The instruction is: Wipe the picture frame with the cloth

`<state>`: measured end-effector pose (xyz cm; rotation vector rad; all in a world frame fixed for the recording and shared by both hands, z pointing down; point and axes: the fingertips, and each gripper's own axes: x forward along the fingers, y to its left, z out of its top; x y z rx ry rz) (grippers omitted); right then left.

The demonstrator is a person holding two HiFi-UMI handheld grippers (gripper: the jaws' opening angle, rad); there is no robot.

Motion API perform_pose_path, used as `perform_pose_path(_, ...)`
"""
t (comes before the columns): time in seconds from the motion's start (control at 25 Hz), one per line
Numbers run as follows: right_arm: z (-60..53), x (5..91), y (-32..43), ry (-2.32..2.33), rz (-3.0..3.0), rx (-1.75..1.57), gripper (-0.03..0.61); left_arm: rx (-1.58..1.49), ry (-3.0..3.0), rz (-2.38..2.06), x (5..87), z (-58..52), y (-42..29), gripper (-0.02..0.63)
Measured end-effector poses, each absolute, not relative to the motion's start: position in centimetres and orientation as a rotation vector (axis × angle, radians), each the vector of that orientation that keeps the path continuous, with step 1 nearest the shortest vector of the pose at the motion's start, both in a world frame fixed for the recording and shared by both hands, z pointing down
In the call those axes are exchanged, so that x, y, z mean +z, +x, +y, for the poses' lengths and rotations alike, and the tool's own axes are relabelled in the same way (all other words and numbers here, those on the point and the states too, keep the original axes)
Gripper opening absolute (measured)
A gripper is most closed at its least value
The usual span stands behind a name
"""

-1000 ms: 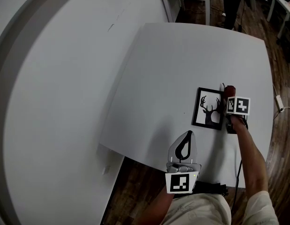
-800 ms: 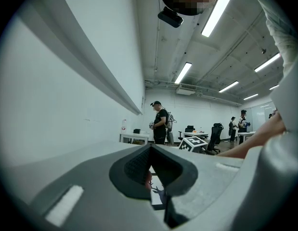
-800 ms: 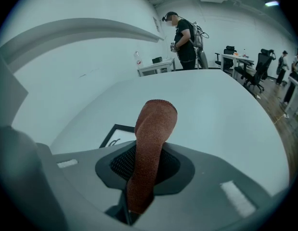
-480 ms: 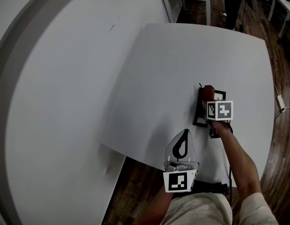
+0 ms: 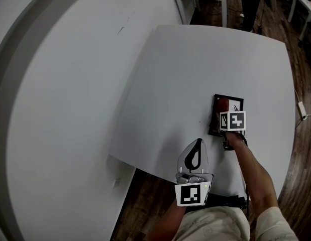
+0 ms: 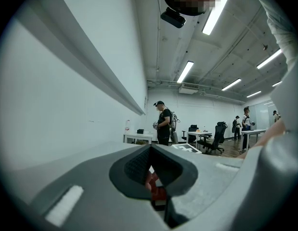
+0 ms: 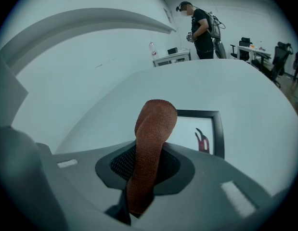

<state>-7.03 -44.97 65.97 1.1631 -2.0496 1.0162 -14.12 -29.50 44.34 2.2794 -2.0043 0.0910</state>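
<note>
Fingers [image 7: 206,186] of the right gripper [image 5: 224,110] are clamped on the cloth [image 7: 151,148], with a rolled end sticking out past the tips. It's parked over the left half of the frame [image 5: 230,97] now. A second ago it was sitting at the frame's right edge and the whole deer print could be seen, so one sweep from right to left has been made across the picture.

Reply: So is the wipe counted as done, or just started?

OP: Under way, it'd be guessed. Only one pass is accounted for. Just the strip on the right is uncovered, and the left side is hidden under the cloth and the marker cube. The frame hasn't been shoved anywhere noticeable, which suggests the pressure is light enough. More strokes would probably be wanted, borders included.

Reply: Which way is the frame laid out?

OP: It's laid flat on the tabletop [image 5: 195,64], toward the right side. Its long axis runs away from the person, tipped slightly off straight. The antlers [image 7: 201,141] are pointed at the far end, so the far short edge is the top of the picture. The sweep was made across the short way. The left gripper [image 5: 199,142] is held by the near edge, apart from the frame, and its fingers [image 6: 81,186] are pressed together with nothing between them.
</note>
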Motion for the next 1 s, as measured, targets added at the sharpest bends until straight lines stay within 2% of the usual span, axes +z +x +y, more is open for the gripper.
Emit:
perform_pose_path(0.56, -45.2, 66.8, 3.5, 1.365, -1.917, 1.087, 0.106, 0.061, 2.323, -1.927, 45.5, -30.7, -12.2, 0.001)
perform_pose_path(0.84, -44.3, 66.1, 3.5, 1.359, -1.928, 1.039, 0.106, 0.048, 2.312, -1.936, 45.4, -30.5, -12.3, 0.000)
perform_pose_path(1.0, -43.0, 64.4, 0.4, 1.296, -2.017, 1.037, 0.106, -0.004, 2.301, -1.971, 44.8, -30.6, -12.6, 0.000)
